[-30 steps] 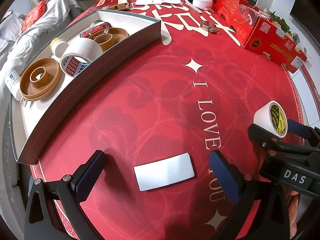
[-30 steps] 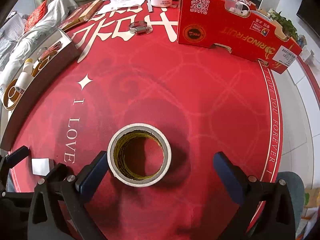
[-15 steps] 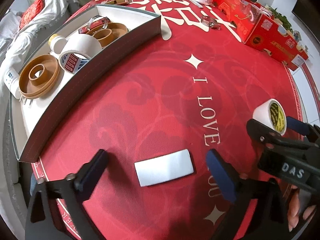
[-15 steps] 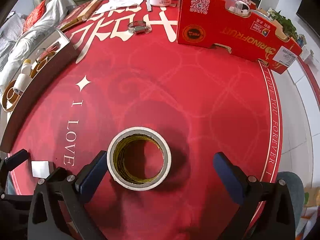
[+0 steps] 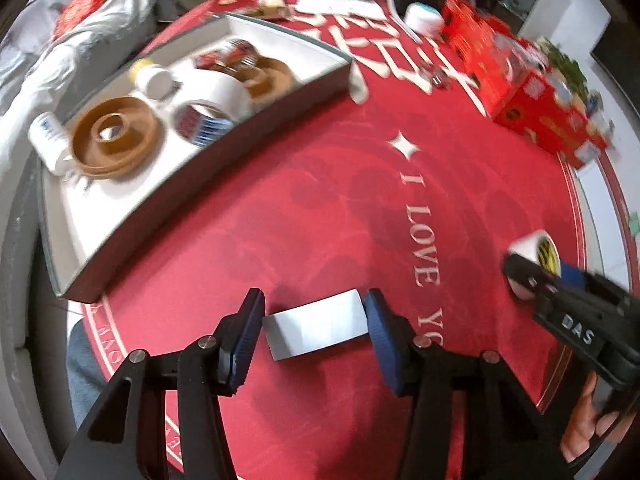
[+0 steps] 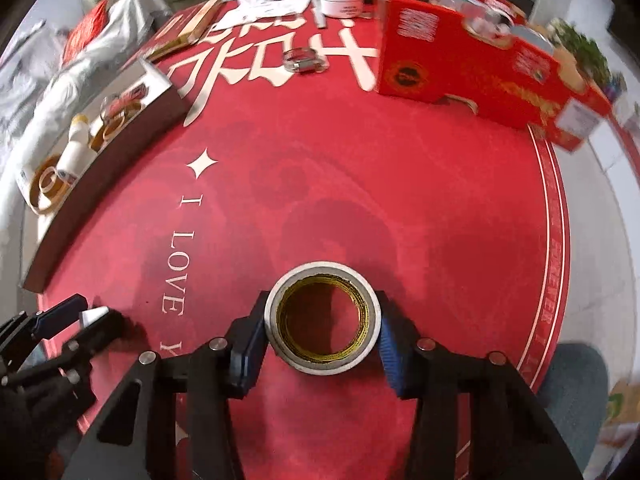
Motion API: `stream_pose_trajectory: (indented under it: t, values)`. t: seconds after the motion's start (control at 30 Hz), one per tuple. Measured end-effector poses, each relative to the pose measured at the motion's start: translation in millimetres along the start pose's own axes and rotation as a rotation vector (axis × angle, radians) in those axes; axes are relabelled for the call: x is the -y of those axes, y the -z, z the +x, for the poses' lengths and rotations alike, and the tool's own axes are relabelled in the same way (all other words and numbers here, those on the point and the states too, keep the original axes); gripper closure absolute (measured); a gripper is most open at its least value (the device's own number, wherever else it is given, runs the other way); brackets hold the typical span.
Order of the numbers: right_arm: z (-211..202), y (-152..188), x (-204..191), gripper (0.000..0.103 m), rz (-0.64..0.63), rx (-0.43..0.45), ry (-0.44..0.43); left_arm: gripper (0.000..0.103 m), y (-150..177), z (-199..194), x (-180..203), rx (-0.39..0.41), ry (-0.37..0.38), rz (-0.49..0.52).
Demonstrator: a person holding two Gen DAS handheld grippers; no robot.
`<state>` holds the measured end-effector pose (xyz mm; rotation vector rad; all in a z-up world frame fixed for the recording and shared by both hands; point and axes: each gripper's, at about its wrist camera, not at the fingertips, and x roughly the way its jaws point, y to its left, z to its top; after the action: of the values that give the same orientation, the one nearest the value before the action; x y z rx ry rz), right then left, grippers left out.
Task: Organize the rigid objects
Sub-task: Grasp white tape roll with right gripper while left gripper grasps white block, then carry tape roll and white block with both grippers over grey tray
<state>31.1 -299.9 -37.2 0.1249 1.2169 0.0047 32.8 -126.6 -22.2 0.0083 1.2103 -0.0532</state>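
Both grippers, wide apart a second ago, are closing: the left gripper [image 5: 314, 330] pinching the grey block [image 5: 316, 330], the right gripper [image 6: 322, 330] clamping the tape roll [image 6: 322, 322], near the red mat's [image 6: 440, 200] front edge; open mat stretching toward the tray [image 5: 248, 136].

Matt red cloth table cover [image 5: 320, 208], smooth white tape roll [image 6: 322, 322], glossy grey plate [image 5: 318, 324], cardboard tray [image 5: 200, 168]
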Motion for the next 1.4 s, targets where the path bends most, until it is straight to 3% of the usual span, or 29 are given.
stream_pose_trajectory:
  t: [0.3, 1.13, 1.4]
  values:
    - [-20.1, 8.7, 19.8, 0.053, 0.095, 0.053, -0.016, 0.047, 0.8, -16.4, -12.7, 0.065, -0.015, -0.063]
    - [-30.8, 17.0, 3.9, 0.053, 0.060, 0.043, 0.009, 0.047, 7.2, -26.6, -33.8, 0.086, 0.047, -0.139]
    - [-58.2, -4.7, -7.8, 0.053, 0.040, 0.117, -0.002, 0.047, -21.7, -79.2, -40.4, 0.213, 0.076, -0.168]
